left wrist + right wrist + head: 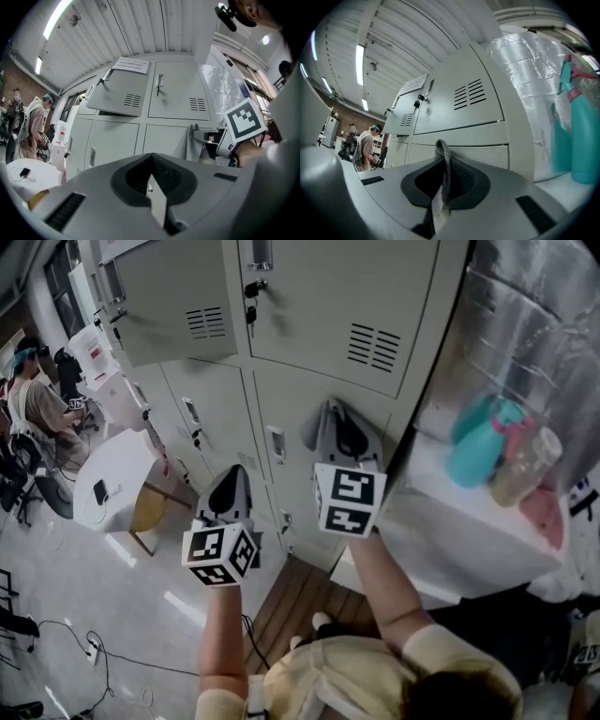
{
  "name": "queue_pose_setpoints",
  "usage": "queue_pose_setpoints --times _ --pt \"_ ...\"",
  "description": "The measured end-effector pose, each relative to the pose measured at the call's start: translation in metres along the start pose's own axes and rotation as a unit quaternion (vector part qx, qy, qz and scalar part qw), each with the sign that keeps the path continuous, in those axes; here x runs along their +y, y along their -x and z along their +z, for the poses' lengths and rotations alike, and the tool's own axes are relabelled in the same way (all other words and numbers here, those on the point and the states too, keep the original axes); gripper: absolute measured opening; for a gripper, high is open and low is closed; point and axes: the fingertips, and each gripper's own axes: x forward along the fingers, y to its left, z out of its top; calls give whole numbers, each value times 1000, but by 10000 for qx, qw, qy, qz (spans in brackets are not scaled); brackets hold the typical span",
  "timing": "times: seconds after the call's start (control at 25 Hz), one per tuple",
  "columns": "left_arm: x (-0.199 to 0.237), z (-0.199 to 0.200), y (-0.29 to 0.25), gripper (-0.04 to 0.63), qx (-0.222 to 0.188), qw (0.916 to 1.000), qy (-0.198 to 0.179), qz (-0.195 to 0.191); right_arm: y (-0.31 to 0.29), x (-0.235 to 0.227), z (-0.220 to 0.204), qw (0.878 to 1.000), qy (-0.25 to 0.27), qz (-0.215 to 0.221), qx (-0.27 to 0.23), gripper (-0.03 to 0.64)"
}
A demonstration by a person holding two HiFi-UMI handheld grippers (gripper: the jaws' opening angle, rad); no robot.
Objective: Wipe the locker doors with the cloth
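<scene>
The left gripper (151, 159) is nearest, at seven o'clock in the head view, its jaws pressed together on nothing and held off the lockers. At its two o'clock, the right gripper (440, 161) pinches a grey cloth (444, 176). The cloth hangs just before a lower locker door (286, 418); contact cannot be told. At twelve o'clock, an upper locker door (173, 306) stands ajar. At three o'clock, a teal spray bottle (476, 451) stands on a white ledge (469, 531). Far off at nine o'clock, a person (37, 395) sits near a round white table (108, 474).
</scene>
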Motion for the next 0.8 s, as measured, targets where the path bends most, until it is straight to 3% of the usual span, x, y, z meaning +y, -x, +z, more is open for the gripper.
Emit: queue_pose_setpoints --times 0.56,0.8 --pt "-52 -4 -27 2 23 9981 16 -623 41 -52 -7 9984 234 -505 98 18" --pt "-58 -12 -31 2 59 9975 60 -704 53 -41 -9 9994 220 -233 118 18"
